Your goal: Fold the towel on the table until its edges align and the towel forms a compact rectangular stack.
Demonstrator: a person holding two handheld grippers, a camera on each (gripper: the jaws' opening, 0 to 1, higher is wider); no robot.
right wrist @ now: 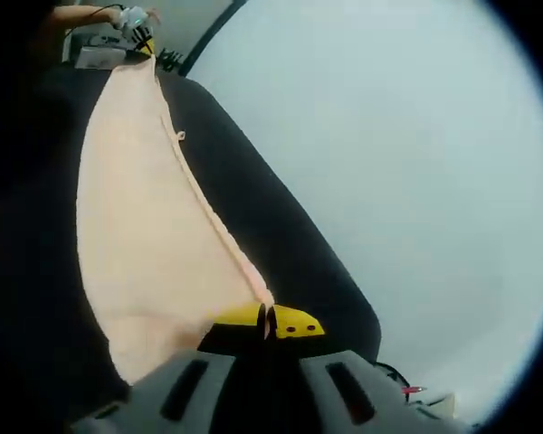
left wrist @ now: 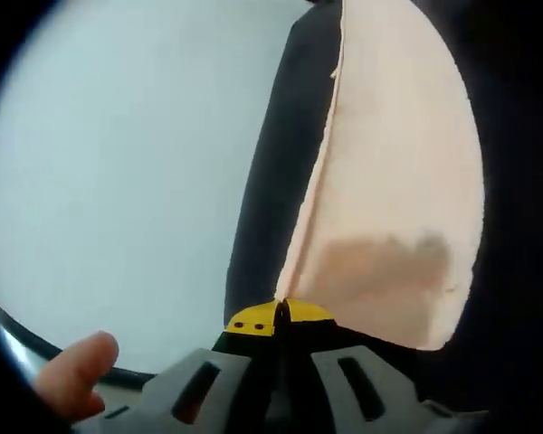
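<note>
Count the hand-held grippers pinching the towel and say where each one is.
2. The left hand-held gripper is shut on one towel corner. The right hand-held gripper is shut on the opposite corner; the left one also shows far off in the right gripper view.

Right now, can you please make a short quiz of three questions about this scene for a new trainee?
1. True or false: the left hand-held gripper is shut on the towel.
2. What colour is the towel? A) peach B) green C) blue
3. Fill in: in the right gripper view, the right hand-held gripper pinches the towel's ____.

Key: 1 true. 2 A. 3 edge; the cloth stretches away to the other gripper, over a dark surface.
</note>
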